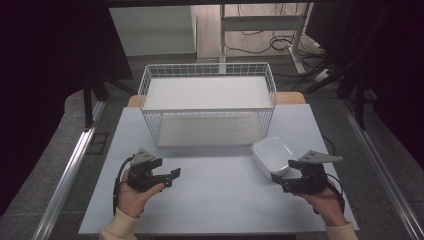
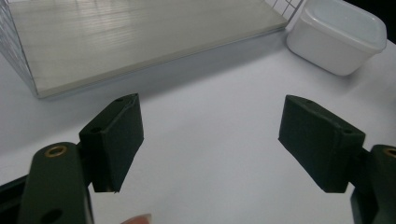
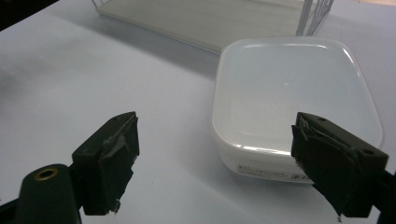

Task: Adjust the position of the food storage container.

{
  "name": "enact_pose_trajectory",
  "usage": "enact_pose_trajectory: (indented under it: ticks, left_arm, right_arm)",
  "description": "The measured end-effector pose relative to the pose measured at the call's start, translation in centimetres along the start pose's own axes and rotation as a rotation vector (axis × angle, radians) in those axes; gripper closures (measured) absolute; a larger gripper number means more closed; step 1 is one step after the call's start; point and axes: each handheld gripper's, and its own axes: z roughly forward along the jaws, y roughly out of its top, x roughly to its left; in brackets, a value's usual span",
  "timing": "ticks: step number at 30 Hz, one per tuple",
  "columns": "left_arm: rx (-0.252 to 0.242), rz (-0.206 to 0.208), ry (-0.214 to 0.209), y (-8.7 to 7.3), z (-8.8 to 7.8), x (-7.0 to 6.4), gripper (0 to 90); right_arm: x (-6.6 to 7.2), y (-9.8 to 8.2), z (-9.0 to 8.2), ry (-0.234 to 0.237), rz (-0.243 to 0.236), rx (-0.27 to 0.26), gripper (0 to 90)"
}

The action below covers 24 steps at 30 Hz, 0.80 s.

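A white lidded plastic box [image 1: 272, 156] sits on the white table at the right, just in front of the wire rack's right corner. My right gripper [image 1: 281, 178] is held low right beside the box's near edge, jaws wide open with nothing between them; in the right gripper view the box [image 3: 292, 100] lies just beyond the right jaw. My left gripper [image 1: 172, 175] hovers at the table's left front, open and empty. From the left gripper view the box [image 2: 337, 35] shows at the far upper right.
A white wire rack [image 1: 208, 102] with two flat shelves stands at the back middle of the table [image 1: 220, 195]; its lower shelf [image 2: 140, 37] lies ahead of the left jaws. Metal rails run along both sides of the table. Cables and a desk frame lie on the floor behind.
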Motion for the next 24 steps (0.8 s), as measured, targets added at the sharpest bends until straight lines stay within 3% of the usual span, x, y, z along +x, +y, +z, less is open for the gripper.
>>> enact_pose_trajectory:
  ticks: [24]
  left_arm:
    - [0.006, -0.009, -0.013, 0.03, -0.3, 0.02, 22.7]
  right_arm:
    - [0.21, 0.42, 0.0, 0.043, -0.004, 0.014, 26.3]
